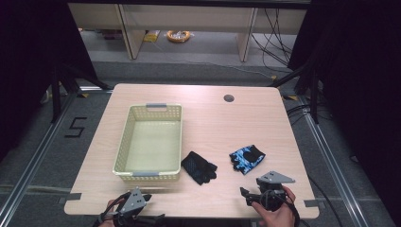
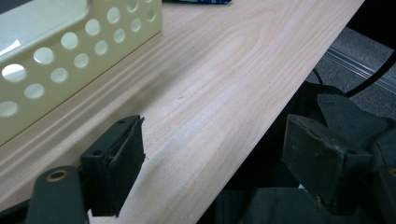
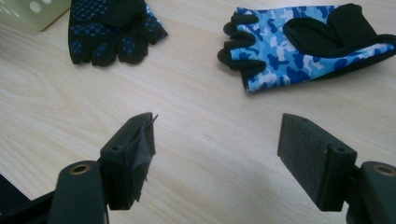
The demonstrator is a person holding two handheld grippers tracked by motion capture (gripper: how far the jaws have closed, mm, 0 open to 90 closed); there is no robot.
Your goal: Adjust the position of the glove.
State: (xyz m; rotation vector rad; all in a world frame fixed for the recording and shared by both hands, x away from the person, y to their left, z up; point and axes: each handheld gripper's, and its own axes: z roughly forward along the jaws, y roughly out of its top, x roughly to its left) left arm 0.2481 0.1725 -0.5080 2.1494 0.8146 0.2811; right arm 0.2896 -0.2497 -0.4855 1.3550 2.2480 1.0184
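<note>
1. Ahead of the right gripper [image 1: 248, 194], whose fingers [image 3: 130, 158] are spread and empty, lie a blue camouflage glove [image 3: 299, 44] and a black glove [image 3: 109, 30], flat on the counter [image 1: 208, 123].
2. Beyond the left gripper [image 1: 142, 198], equally released, stands an empty basket [image 1: 124, 142], probably their destination.

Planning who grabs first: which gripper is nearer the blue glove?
Right. The right gripper sits just in front of the blue glove, jaws open toward it. The left gripper is at the table's near edge in front of the basket, farther off.
</note>
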